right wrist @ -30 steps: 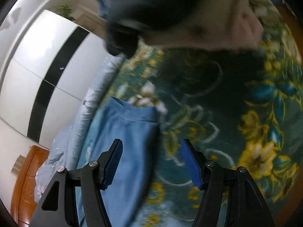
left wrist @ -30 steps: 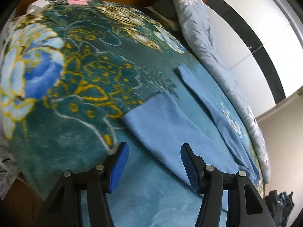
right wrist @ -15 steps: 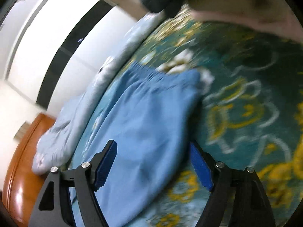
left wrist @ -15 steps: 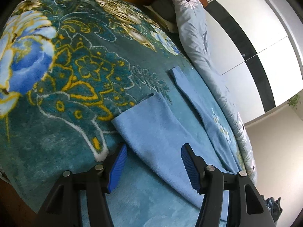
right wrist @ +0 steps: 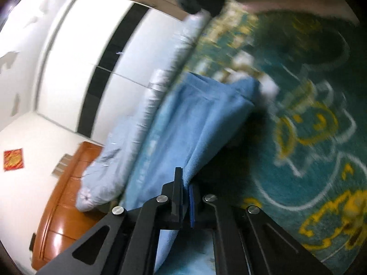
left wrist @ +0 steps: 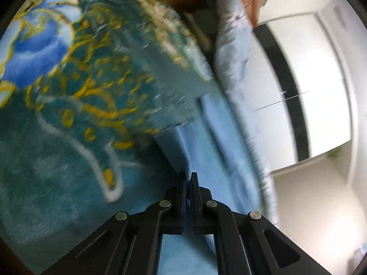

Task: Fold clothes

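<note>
Now both hand-held grippers fully closed: left hand-held gripper pinching leg hem of blue trousers, right hand-held gripper pinching side edge near waistband. Trousers lie on floral blanket on bed, beside pale quilt. Risk: thin pinch slips, fabric sags, fold skews. Long axis runs hem to waistband, along quilt.

Blue trousers and a pale quilt lie on the floral blanket.
</note>
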Demonstrator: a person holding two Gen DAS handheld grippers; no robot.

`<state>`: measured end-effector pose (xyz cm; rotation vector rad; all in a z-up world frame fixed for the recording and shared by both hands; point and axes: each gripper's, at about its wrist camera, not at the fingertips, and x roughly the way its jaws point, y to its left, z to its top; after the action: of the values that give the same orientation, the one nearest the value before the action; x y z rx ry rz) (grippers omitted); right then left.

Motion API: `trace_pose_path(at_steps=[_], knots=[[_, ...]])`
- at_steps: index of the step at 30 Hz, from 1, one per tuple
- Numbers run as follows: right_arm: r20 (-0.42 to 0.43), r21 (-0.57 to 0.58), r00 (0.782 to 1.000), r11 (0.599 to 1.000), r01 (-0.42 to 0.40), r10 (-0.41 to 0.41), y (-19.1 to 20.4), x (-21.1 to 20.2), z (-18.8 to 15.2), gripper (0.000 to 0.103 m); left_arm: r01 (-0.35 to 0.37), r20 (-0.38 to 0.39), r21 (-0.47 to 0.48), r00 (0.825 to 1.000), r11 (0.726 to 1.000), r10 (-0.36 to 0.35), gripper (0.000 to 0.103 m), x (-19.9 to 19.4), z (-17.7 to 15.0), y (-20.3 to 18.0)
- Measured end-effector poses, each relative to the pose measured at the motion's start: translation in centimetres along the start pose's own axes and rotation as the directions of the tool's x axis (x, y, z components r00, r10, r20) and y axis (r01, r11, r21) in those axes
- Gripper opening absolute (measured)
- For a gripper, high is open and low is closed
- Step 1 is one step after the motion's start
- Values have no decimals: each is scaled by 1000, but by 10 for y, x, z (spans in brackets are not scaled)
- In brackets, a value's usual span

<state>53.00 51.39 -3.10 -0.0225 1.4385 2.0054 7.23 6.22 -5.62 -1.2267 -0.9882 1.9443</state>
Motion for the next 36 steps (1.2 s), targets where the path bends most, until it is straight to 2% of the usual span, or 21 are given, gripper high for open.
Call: trace_pose_path(at_steps=[2, 6, 11, 15, 18, 21, 24, 26, 28, 32, 36], knots=[[8, -44, 1000, 999, -23, 24, 15, 3, 7, 4, 11, 8, 36, 1000, 999, -11, 3, 2, 8, -15], [-8, -133, 1000, 991, -23, 22, 43, 16, 26, 4, -2, 21, 89, 1000, 996, 0, 3, 15, 25, -45], [-27, -240, 999, 971, 16, -24, 80, 47, 48, 4, -101, 41, 148, 995, 984, 96, 3, 52, 50, -86], [-45, -311, 997, 950, 42, -59, 101, 79, 62, 4, -211, 79, 222, 977, 952, 198, 3, 90, 66, -116], [-75, -326, 992, 943, 70, -100, 107, 112, 73, 4, -258, 89, 259, 966, 931, 243, 3, 130, 81, -134], [-115, -329, 979, 936, 122, -168, 102, 152, 82, 4, -305, 72, 277, 952, 911, 297, 3, 170, 94, -137], [-168, -355, 956, 919, 170, -242, 95, 190, 85, 4, -344, 51, 298, 937, 891, 344, 3, 210, 104, -138], [-190, -372, 941, 908, 194, -280, 89, 207, 86, 4, -382, 61, 346, 921, 857, 386, 3, 233, 105, -139], [-209, -387, 926, 896, 217, -315, 82, 222, 87, 4, -398, 59, 361, 912, 843, 405, 3, 248, 105, -136], [-249, -374, 901, 894, 248, -354, 66, 240, 86, 4, -416, 15, 340, 899, 843, 438, 3, 265, 104, -121], [-264, -372, 889, 890, 264, -374, 60, 244, 82, 4, -401, -26, 348, 900, 847, 436, 4, 261, 100, -114]])
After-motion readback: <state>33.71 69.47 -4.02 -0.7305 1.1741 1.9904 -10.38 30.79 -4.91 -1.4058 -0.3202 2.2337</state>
